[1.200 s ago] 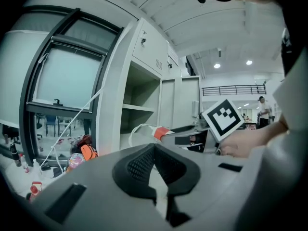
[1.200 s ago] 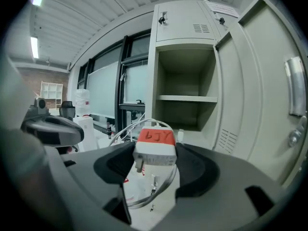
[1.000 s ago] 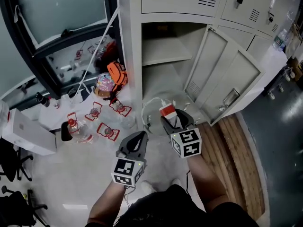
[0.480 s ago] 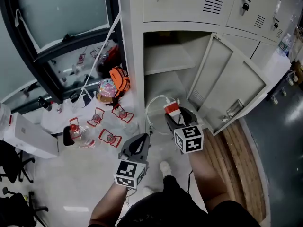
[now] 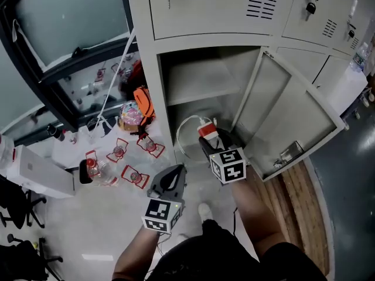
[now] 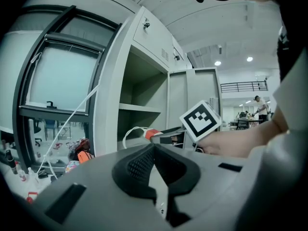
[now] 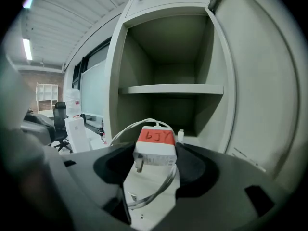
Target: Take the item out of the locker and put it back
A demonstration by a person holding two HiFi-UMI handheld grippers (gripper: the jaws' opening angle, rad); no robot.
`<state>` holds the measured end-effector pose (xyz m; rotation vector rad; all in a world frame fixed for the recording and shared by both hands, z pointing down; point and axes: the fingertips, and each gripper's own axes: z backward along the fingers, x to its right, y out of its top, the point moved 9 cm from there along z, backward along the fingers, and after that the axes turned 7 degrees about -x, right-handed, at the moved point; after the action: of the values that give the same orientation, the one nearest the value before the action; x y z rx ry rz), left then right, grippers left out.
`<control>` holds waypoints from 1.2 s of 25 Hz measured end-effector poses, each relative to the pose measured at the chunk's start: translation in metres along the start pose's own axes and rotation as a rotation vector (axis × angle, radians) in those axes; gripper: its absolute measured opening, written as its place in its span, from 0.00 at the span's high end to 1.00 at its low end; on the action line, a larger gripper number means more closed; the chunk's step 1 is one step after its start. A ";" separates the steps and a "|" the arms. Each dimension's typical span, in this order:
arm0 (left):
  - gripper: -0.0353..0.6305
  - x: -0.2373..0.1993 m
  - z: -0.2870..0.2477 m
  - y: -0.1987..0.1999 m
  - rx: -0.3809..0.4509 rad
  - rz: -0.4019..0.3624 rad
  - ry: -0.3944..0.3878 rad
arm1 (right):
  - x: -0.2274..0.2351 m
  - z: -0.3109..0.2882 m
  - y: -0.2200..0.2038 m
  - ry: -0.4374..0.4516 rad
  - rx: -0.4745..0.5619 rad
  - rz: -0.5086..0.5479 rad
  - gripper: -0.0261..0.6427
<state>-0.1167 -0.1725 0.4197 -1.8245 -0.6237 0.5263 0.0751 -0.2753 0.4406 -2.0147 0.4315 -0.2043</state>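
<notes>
A white charger (image 5: 207, 132) with a red label and a looped white cable (image 5: 184, 127) sits between the jaws of my right gripper (image 5: 212, 143), which is shut on it. The right gripper view shows the charger (image 7: 154, 147) gripped by its sides, just in front of the open locker compartment (image 7: 168, 109), with the cable (image 7: 129, 129) curling to the left. The locker door (image 5: 287, 116) stands open to the right. My left gripper (image 5: 170, 179) hangs lower and to the left, jaws shut and empty. In the left gripper view its pads (image 6: 144, 162) meet, and the charger (image 6: 151, 134) shows beyond them.
An inner shelf (image 5: 196, 75) divides the locker. On the floor to the left are several bottles (image 5: 99, 168), an orange bag (image 5: 143, 101) and a white box (image 5: 35, 171). Wooden boards (image 5: 299, 198) lie to the right. The person's shoe (image 5: 205, 211) is below the grippers.
Both grippers have moved toward the locker. The charger is now at the mouth of the lower compartment. The grip on it is unchanged.
</notes>
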 end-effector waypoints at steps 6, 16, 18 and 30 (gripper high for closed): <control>0.94 -0.003 -0.023 0.001 -0.018 0.000 0.011 | 0.015 -0.026 0.008 0.017 -0.004 0.009 0.56; 0.94 -0.003 -0.053 0.009 -0.017 -0.002 0.031 | 0.035 -0.074 0.014 0.040 -0.065 0.054 0.56; 0.94 -0.003 -0.057 0.009 -0.024 0.000 0.031 | 0.038 -0.085 0.014 0.041 -0.083 0.068 0.56; 0.94 -0.015 -0.073 0.009 -0.023 0.011 0.048 | 0.047 -0.126 0.012 0.040 -0.215 0.108 0.56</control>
<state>-0.0813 -0.2366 0.4352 -1.8573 -0.5897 0.4826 0.0747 -0.4027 0.4868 -2.1932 0.6076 -0.1362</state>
